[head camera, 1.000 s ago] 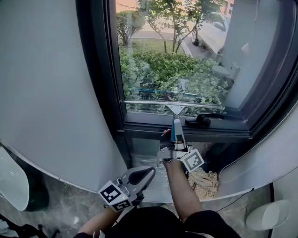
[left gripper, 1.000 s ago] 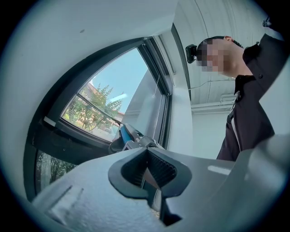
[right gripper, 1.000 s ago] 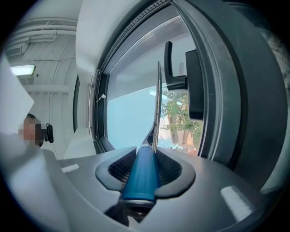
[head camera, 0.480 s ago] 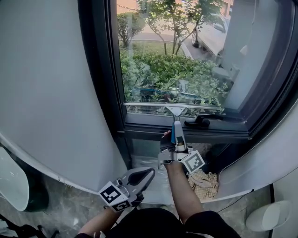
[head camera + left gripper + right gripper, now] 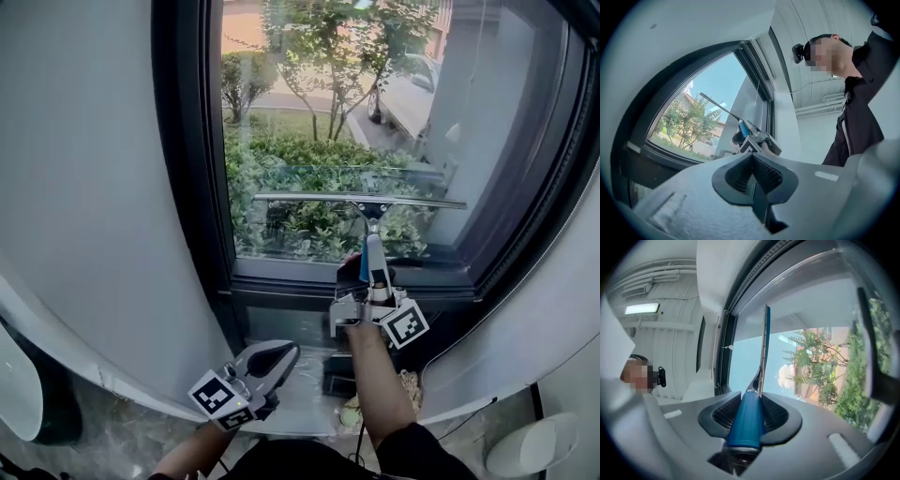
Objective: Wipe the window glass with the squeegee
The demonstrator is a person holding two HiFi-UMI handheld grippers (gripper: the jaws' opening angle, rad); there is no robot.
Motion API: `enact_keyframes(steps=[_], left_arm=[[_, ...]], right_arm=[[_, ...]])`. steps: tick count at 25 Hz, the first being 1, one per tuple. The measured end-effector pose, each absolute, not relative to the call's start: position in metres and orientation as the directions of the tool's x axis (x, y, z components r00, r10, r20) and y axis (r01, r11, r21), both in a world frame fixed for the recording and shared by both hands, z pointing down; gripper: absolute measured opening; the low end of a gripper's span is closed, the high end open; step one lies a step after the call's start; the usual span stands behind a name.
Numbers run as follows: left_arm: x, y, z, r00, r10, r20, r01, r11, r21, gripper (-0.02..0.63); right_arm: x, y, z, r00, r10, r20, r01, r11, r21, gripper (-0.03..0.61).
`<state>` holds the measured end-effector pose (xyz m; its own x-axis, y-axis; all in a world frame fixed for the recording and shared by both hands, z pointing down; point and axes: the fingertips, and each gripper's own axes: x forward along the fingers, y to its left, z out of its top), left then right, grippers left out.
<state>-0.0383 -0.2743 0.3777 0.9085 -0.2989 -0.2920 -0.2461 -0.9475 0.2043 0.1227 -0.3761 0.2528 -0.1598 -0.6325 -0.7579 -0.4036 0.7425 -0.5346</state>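
The right hand-held gripper (image 5: 372, 281) clamps the squeegee (image 5: 362, 202) by its blue handle, blade level across the lower window glass (image 5: 309, 112) above it, while the left hand-held gripper (image 5: 281, 354) is closed and empty.

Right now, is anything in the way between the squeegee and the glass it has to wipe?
Nothing visible is. The right gripper is shut on the squeegee by its blue handle. The blade lies across the window glass, with bare pane above it.
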Motion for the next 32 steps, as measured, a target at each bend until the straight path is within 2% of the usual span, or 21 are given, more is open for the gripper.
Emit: enact_keyframes(steps=[8,14,26,32], left_arm=[[-0.005,-0.290,0.355,0.919,-0.238,-0.315,-0.200,-0.968,0.150,-0.005],[0.019,-0.291,0.335,0.920,-0.178,-0.348,-0.148,-0.983,0.112,-0.005],[0.039,-0.306,0.317,0.925,-0.153,-0.349,-0.135,-0.988,0.074,-0.005],[0.038,-0.305,0.326,0.927,-0.149,-0.345,-0.128,-0.988,0.082,-0.005]], right_arm=[[0.168,-0.372,0.134,-0.196,-0.477,-0.857,-0.444,0.822,-0.356,0.133],[0.185,-0.379,0.072,-0.200,-0.401,-0.894,-0.436,0.853,-0.286,0.133],[0.209,-0.400,0.007,-0.169,-0.344,-0.924,-0.384,0.886,-0.260,0.133],[0.206,-0.397,0.002,-0.151,-0.385,-0.911,-0.389,0.870,-0.303,0.133]])
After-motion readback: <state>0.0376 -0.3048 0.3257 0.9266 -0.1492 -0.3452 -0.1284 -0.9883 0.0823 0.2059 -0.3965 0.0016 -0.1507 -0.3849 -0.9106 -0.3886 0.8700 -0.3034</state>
